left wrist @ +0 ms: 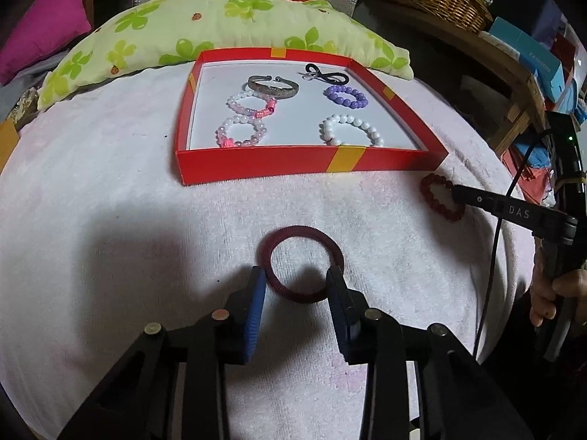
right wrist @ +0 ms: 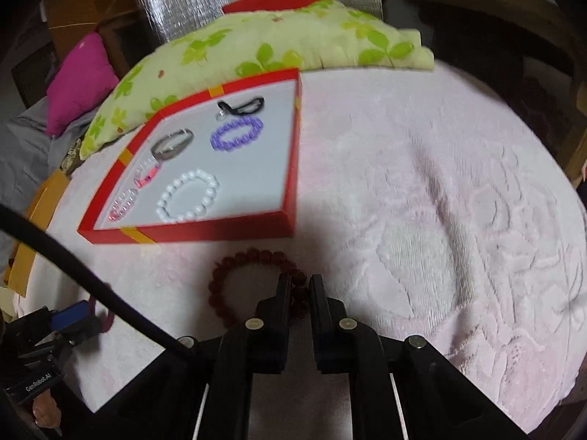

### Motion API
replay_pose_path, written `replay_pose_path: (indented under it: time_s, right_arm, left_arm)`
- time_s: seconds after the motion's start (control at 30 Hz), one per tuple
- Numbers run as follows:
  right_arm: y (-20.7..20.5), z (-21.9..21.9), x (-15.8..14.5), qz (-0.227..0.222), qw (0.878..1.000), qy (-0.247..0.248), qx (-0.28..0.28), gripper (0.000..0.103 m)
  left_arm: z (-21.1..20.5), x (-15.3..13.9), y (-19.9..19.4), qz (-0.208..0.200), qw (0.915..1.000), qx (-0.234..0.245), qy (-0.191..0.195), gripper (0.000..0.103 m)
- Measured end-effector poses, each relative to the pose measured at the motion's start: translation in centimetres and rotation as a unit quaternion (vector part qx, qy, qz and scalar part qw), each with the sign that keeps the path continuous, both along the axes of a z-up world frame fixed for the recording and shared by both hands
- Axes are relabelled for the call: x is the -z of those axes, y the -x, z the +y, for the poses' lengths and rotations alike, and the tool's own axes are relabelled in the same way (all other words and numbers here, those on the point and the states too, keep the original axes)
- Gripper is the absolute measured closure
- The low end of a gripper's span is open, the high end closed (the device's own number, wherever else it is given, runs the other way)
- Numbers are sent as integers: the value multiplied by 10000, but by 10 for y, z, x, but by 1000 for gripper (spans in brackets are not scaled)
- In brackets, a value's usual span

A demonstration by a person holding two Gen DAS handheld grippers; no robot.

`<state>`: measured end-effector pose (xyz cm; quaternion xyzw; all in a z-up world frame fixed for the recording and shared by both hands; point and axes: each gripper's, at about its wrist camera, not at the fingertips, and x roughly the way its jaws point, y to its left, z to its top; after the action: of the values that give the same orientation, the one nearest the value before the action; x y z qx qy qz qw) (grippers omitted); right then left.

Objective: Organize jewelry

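Two tools: right tool (right wrist: 300,286) clamped on dark-red beaded bracelet (right wrist: 234,267), left tool (left wrist: 299,275) narrowly astride maroon ring (left wrist: 301,262).

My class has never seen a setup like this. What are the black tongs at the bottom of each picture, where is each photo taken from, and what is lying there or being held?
No robot here: a person holds a two-finger gripper in each hand, each with a camera looking along its fingers.

The left camera shows the left gripper on either side of a dark red fabric ring lying on the pale pink towel; whether its pads already press it is unclear. To the right you see the person's hand on the other tool.

The right camera shows the right gripper closed on a dark red bead bracelet.

Behind stands a red box holding six pieces: a white bead bracelet, a purple one, two pinkish ones, a silver bangle and a black cord.
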<state>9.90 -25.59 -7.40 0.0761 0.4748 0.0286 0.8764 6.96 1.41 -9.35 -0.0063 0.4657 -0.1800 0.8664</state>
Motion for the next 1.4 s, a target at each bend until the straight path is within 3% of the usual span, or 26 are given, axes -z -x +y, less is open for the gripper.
replay_pose_path:
  time_s: [0.1,0.37,0.47,0.73,0.8,1.07,1.4]
  right_arm:
    - [0,0,1,-20,10000,22,-67,92]
    - [0,0,4,28,10000,20,-53,92]
    - [0,0,4,32,10000,25,-51,92]
    - [0,2,4,1,9999,86,-99,92]
    - [0,4,4,-32,9998,150,-156,92]
    - [1,3,4,-26,9998,93,-147,92]
    - [0,0,4,11,9999,23,-108,90]
  left_arm:
    - [-4,0,0,-15,10000,22,-57,61]
    - [-4,-1,-3,-31,10000,-22,0,60]
    - [-7,-1,-1,-1,10000,40,75,38]
    - [-19,7,1,-192,9991,77,-362,38]
    - [-24,6,3,-334,9980,176,-512,58]
    - [-30,5,8,-528,9960,353,-631,88]
    - [-33,6,9,-561,9947,346,-795,90]
